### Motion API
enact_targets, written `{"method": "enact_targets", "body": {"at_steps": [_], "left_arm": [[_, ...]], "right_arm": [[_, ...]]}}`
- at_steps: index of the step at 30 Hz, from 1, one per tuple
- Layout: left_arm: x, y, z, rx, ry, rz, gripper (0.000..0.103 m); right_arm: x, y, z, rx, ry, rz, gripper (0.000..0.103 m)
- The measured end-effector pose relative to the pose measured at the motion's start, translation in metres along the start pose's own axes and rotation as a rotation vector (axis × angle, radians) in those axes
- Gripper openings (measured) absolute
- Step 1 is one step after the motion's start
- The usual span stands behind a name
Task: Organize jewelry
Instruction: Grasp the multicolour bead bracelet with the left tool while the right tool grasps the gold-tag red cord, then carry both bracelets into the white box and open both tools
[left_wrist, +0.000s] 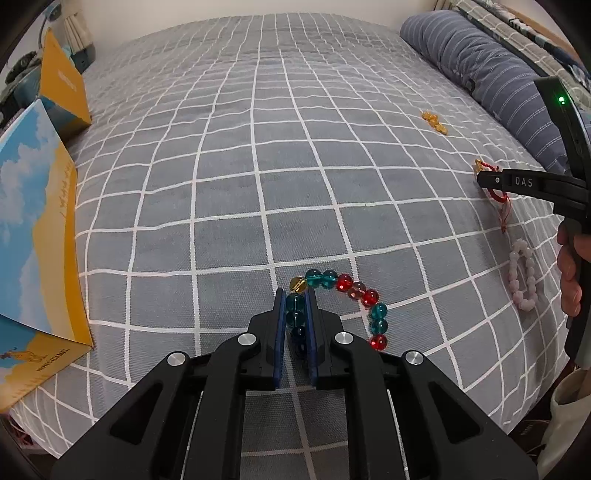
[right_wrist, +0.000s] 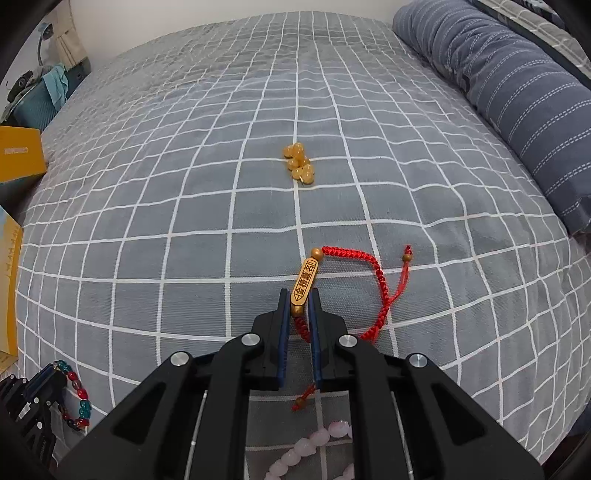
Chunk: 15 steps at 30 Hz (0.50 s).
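Glass-bead bracelet (left_wrist: 343, 295) on the bed (left_wrist: 258, 166), teal beads clamped in left gripper (left_wrist: 295, 317). Red cord bracelet (right_wrist: 369, 288) by its wooden charm, pinched in right gripper (right_wrist: 299, 306). Both light and floppy; glass slippery, grip across beads. Pink (left_wrist: 522, 277) and amber (right_wrist: 299, 162) bracelets lie loose.

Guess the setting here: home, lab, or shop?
Most likely a home bedroom. Jewelry lies on a bed with a grey checked cover, a striped blue pillow sits along its right edge, and household clutter is piled at the far left.
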<state>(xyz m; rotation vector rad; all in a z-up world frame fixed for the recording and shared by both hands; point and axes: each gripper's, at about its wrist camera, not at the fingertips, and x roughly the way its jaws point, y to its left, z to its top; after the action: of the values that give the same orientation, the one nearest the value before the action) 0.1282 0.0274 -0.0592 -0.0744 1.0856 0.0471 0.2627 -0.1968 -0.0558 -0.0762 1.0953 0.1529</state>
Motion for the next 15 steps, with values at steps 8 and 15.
{"method": "enact_targets", "body": {"at_steps": [8, 15], "left_arm": [[-0.014, 0.001, -0.002, -0.006, -0.030, -0.006, 0.009], [-0.036, 0.004, -0.005, -0.014, -0.076, -0.025, 0.009]], "right_arm": [[-0.011, 0.002, -0.001, -0.002, -0.025, 0.001, 0.009], [-0.025, 0.004, -0.005, -0.007, -0.052, 0.011, 0.009]]}}
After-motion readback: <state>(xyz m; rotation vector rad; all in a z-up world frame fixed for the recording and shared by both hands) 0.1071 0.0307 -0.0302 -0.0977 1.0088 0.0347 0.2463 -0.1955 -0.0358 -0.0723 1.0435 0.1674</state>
